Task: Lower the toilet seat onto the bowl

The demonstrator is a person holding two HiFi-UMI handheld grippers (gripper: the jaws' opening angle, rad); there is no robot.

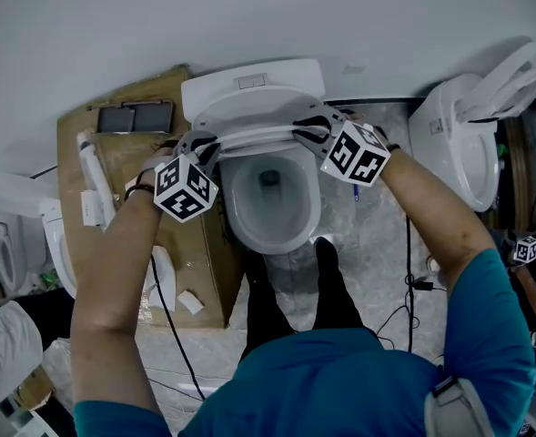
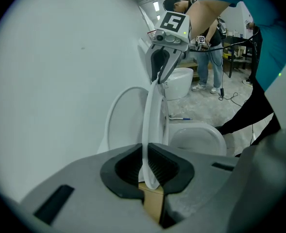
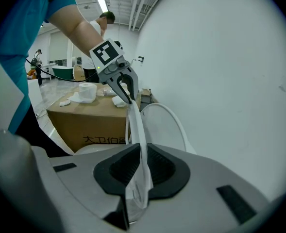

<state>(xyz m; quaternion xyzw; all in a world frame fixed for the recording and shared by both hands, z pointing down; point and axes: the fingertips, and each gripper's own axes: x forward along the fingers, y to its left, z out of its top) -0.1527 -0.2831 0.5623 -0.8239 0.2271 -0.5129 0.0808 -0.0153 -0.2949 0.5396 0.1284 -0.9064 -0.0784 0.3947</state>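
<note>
The white toilet seat [image 1: 254, 137] stands raised, nearly upright, over the open bowl [image 1: 281, 230], with the lid [image 1: 249, 109] behind it against the tank [image 1: 249, 80]. My left gripper [image 1: 202, 147] is shut on the seat's left rim. My right gripper [image 1: 309, 131] is shut on its right rim. In the left gripper view the thin seat edge [image 2: 151, 120] runs between the dark pads of the left gripper [image 2: 150, 152] toward the right gripper [image 2: 161, 67]. The right gripper view mirrors this: the seat [image 3: 137, 125] is pinched in the right gripper [image 3: 142, 152], with the left gripper [image 3: 122, 85] at its far end.
A cardboard box [image 1: 113, 185] with paper scraps stands close on the toilet's left. Another toilet [image 1: 468, 139] stands at the right, more white fixtures [image 1: 13, 235] at the far left. Cables [image 1: 409, 280] trail on the floor. The person's legs [image 1: 331, 285] are right before the bowl.
</note>
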